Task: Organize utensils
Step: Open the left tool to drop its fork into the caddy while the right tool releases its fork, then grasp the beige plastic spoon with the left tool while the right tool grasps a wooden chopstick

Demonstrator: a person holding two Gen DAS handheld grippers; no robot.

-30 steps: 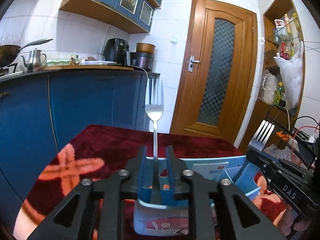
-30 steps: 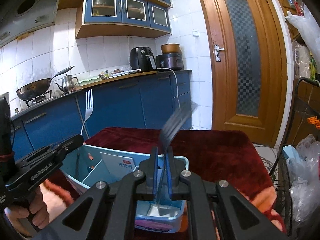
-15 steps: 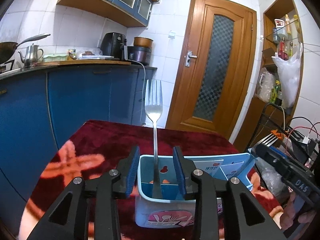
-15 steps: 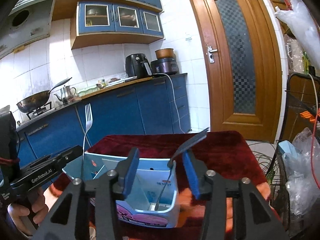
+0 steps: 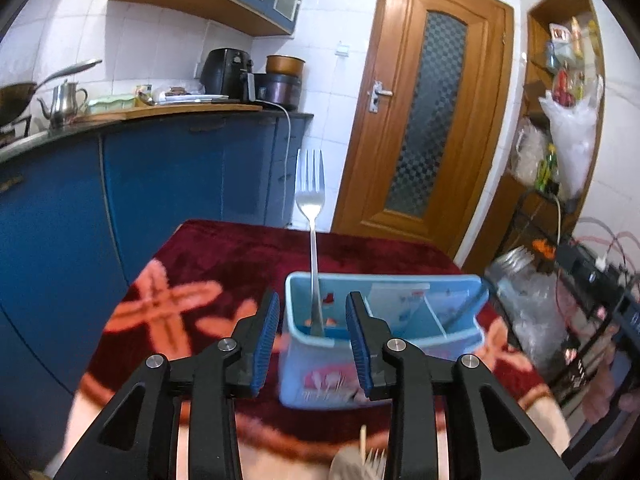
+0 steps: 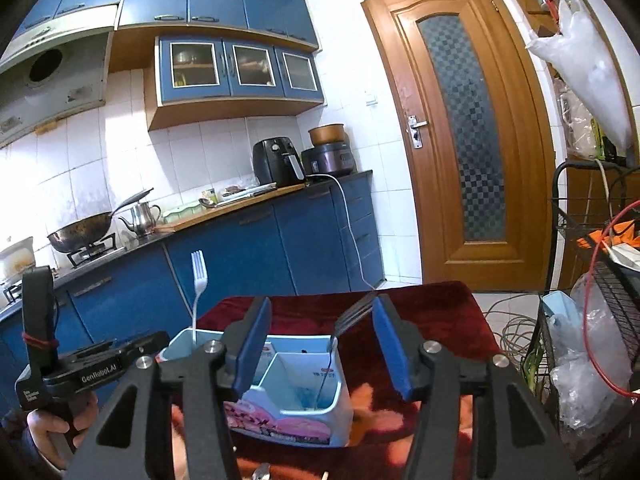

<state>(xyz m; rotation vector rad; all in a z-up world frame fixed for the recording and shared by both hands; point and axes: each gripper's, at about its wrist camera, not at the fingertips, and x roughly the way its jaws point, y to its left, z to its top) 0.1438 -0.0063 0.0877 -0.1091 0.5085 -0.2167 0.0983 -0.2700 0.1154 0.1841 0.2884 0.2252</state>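
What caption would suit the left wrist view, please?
Open left gripper before a fork standing upright in the blue utensil caddy.

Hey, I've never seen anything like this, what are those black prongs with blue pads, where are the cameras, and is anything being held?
There is no robot: a person holds one tool in each hand. Each picture comes from a camera on one tool, looking along its two fingers. The left hand-held gripper and the right hand-held gripper are both open and hold nothing. On the red patterned tablecloth stands a light blue divided utensil holder. One fork stands upright in its end compartment; a second fork leans in another. In the right view, the other tool appears at lower left.
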